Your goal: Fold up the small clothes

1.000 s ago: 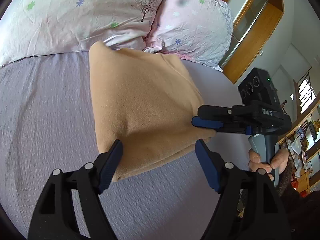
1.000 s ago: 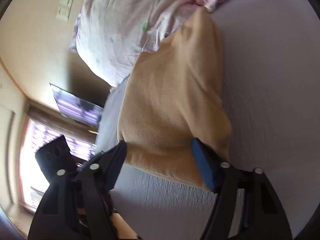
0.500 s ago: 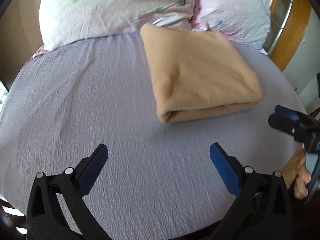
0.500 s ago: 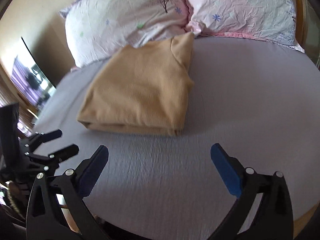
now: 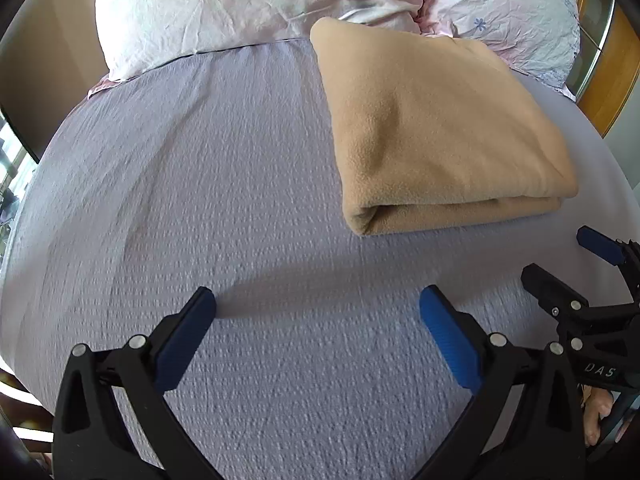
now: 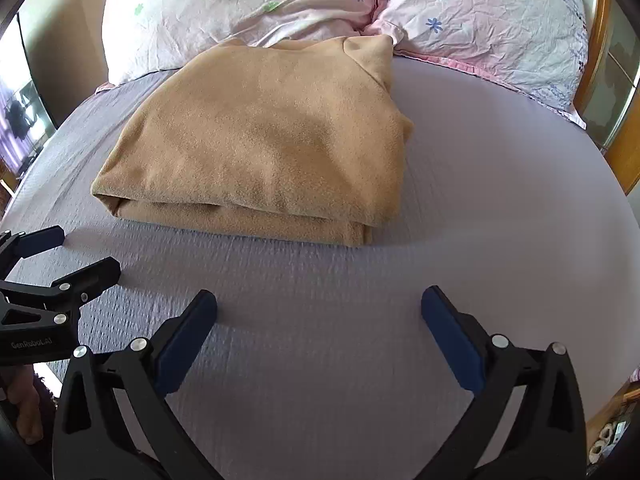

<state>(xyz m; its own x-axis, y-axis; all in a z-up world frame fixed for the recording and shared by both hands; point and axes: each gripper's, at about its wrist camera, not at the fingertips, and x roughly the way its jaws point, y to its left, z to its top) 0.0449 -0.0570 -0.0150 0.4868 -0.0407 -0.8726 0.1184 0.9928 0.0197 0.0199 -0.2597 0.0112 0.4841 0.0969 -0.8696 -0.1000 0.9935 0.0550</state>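
The tan garment [image 5: 440, 136] lay folded into a thick rectangle on the lilac bedsheet [image 5: 200, 200], its far edge touching two floral pillows [image 6: 248, 4]. The left gripper [image 5: 318, 320] hung above bare sheet near the folded edge, jaws spread wide and holding nothing. The right gripper [image 6: 319, 320] was likewise wide apart and empty, beside it.
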